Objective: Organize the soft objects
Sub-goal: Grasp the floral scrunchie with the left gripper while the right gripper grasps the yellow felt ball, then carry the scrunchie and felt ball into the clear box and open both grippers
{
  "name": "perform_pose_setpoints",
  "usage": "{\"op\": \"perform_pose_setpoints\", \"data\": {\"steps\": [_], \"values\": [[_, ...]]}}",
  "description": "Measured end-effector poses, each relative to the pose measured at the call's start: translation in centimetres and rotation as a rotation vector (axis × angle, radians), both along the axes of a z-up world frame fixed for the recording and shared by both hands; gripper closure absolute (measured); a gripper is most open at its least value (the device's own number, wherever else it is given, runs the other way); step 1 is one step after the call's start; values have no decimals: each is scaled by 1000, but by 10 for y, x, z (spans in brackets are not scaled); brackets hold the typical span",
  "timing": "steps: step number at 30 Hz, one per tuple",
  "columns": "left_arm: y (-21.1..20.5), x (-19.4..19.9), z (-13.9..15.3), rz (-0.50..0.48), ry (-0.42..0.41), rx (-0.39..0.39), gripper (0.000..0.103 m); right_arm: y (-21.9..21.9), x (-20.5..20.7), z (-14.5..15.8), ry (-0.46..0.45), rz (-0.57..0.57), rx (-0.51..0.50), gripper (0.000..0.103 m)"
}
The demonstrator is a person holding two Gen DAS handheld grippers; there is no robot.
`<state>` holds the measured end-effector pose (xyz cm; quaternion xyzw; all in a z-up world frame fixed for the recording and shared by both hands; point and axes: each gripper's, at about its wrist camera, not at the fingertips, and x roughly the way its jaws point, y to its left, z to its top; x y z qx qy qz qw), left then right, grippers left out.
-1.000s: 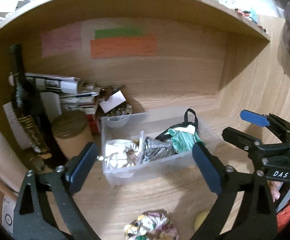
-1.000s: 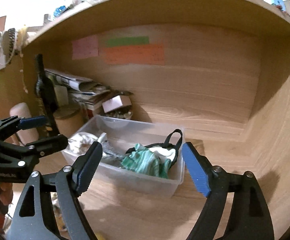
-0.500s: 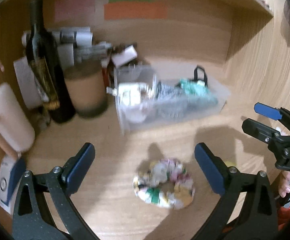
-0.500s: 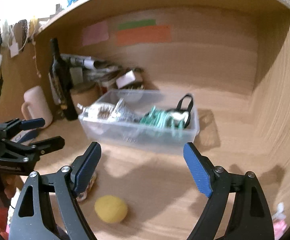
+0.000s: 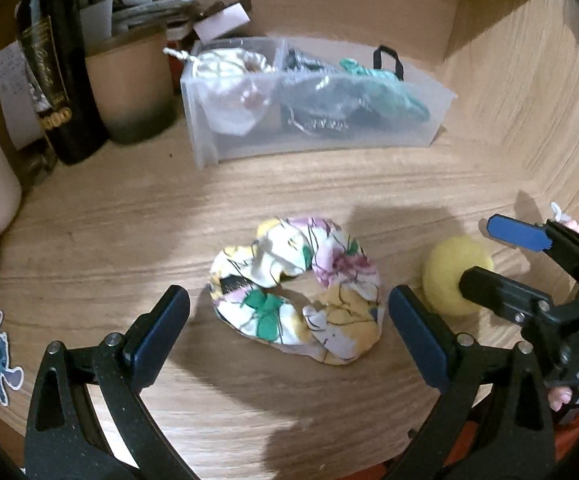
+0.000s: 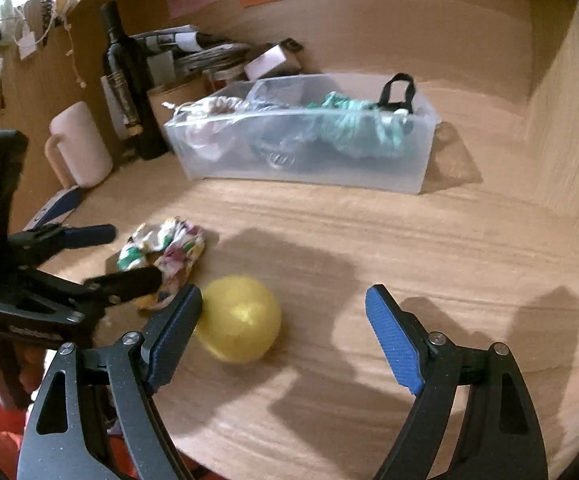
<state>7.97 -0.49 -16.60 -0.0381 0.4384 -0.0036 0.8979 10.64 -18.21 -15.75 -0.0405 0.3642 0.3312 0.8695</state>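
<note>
The floral fabric scrunchie [image 5: 297,288] lies flat on the wooden desk [image 5: 89,240], at twelve o'clock between the wide-open jaws of the left gripper [image 5: 287,320]. The right gripper [image 6: 283,328], also wide open, has the yellow foam ball [image 6: 239,318] at ten o'clock, touching its left finger. The translucent plastic bin [image 5: 309,128] waits well beyond.

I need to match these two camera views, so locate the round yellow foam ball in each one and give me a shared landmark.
Left wrist view: the round yellow foam ball lies at right of centre, partly behind the right hand-held gripper.
Right wrist view: it lies low, left of centre, against the left finger.
Shared landmark: the floral fabric scrunchie beside it.
</note>
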Motion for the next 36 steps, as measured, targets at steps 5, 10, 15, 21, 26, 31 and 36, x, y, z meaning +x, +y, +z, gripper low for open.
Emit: {"op": "perform_pose_setpoints", "data": {"steps": [5, 10, 15, 21, 26, 31, 36], "values": [[-4, 1, -6, 7, -3, 6, 2, 9, -7, -2, -2, 42, -14, 28], [-8, 2, -3, -13, -23, 16, 20, 16, -4, -11, 32, 78, -42, 61], [-9, 3, -2, -33, -35, 31, 45, 14, -1, -12, 35, 64, -30, 67], [-4, 11, 3, -43, -31, -16, 77, 6, 7, -5, 12, 37, -18, 67], [-6, 15, 19, -39, -81, -16, 80, 3, 17, 6, -20, 14, -7, 67], [-5, 21, 46, -30, -159, 8, 80, 1, 28, 23, -70, -4, 12, 67], [3, 31, 76, -2, -228, 6, 80, 1, 41, 46, -133, -16, 44, 67]]}}
